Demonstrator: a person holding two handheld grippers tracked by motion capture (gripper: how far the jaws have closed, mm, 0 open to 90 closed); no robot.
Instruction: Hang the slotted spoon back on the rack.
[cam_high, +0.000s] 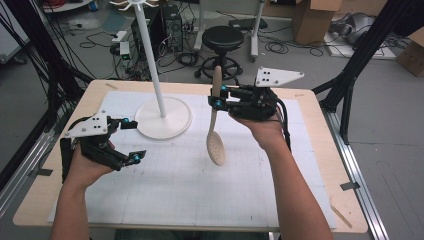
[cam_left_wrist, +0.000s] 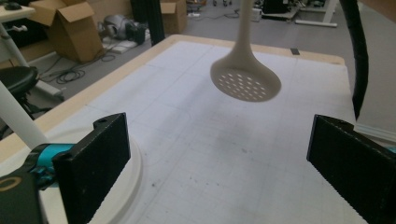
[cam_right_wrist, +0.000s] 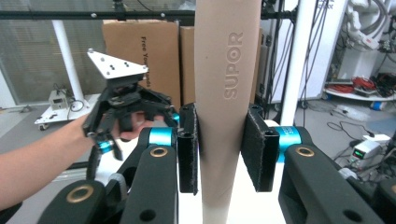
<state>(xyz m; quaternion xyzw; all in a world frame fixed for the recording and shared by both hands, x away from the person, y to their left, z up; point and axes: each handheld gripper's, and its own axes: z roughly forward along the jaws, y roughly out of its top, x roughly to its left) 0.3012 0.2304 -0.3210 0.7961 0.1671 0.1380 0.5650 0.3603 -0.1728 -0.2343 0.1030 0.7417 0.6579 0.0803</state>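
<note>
Centre of the high view: slotted spoon (cam_high: 216, 142), beige, hanging upright with its perforated bowl down above the white gridded mat (cam_high: 175, 190), handle clamped between the pads of the right gripper (cam_high: 218, 96); the right gripper view shows both pads pressed against the handle, which is marked SUPOR. Lower left of the high view: left gripper (cam_high: 131, 138), jaws spread wide with nothing between them, near the round base of the white stand (cam_high: 163, 117). Left gripper view, upper middle: spoon bowl, clear of the mat.
</note>
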